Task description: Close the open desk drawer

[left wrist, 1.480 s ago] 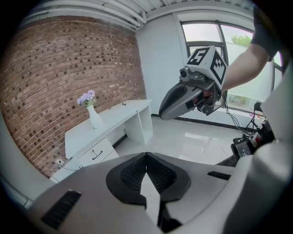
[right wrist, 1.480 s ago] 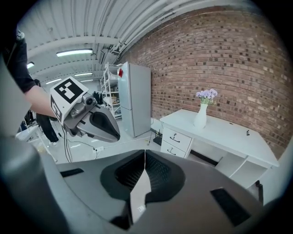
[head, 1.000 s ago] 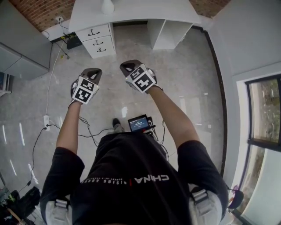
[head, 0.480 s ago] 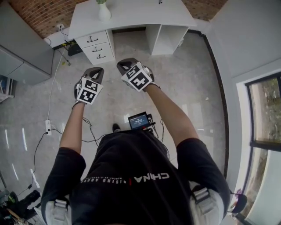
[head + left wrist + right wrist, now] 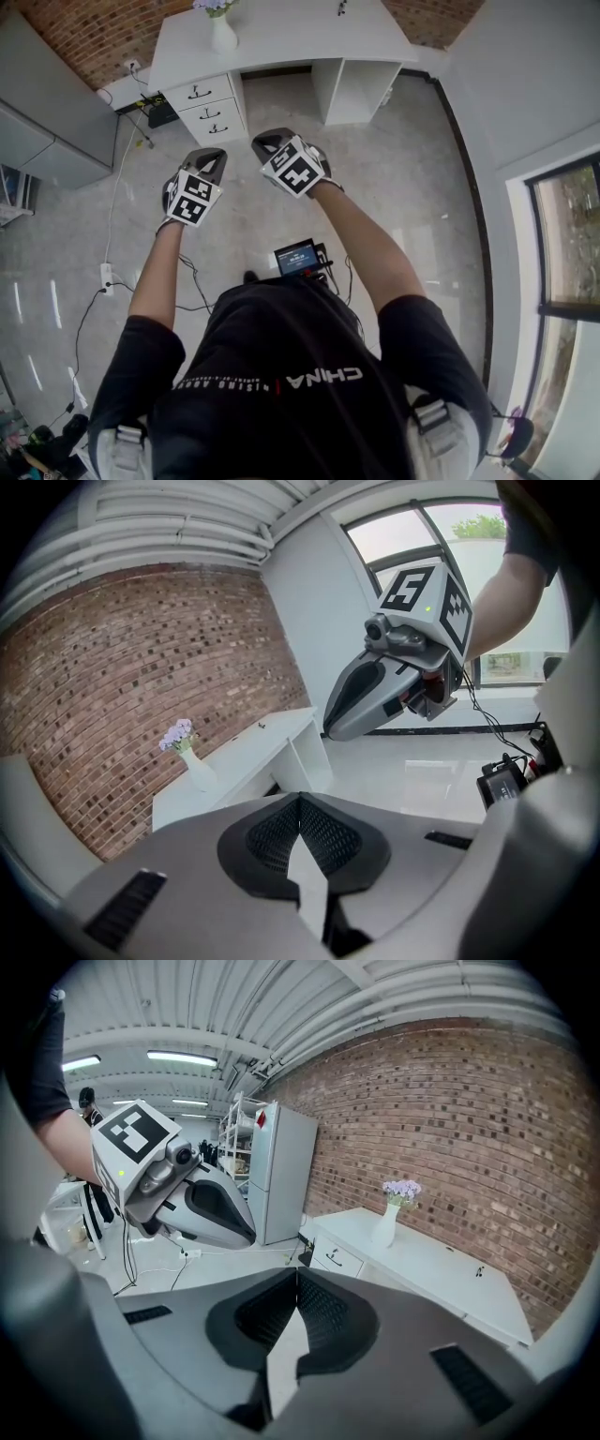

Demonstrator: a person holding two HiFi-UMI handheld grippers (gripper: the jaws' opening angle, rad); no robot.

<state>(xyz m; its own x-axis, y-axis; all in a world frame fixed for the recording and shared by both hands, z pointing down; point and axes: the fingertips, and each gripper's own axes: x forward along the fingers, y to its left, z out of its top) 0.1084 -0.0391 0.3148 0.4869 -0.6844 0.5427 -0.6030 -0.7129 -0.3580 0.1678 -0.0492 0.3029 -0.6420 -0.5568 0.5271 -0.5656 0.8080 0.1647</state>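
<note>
Both clenched, nothing between the jaws. Left hand-held gripper (image 5: 208,157) and right hand-held gripper (image 5: 267,141) hang side by side above the floor (image 5: 394,169), aimed toward the white table (image 5: 300,28). Drawer stack (image 5: 211,105) is under the table's left end in the head view: three fronts with dark handles, well apart from both grippers. Can't tell which drawer is out. Vase (image 5: 223,36) with purple flowers stands on the tabletop above the drawers, brick wall (image 5: 84,28) behind.
</note>
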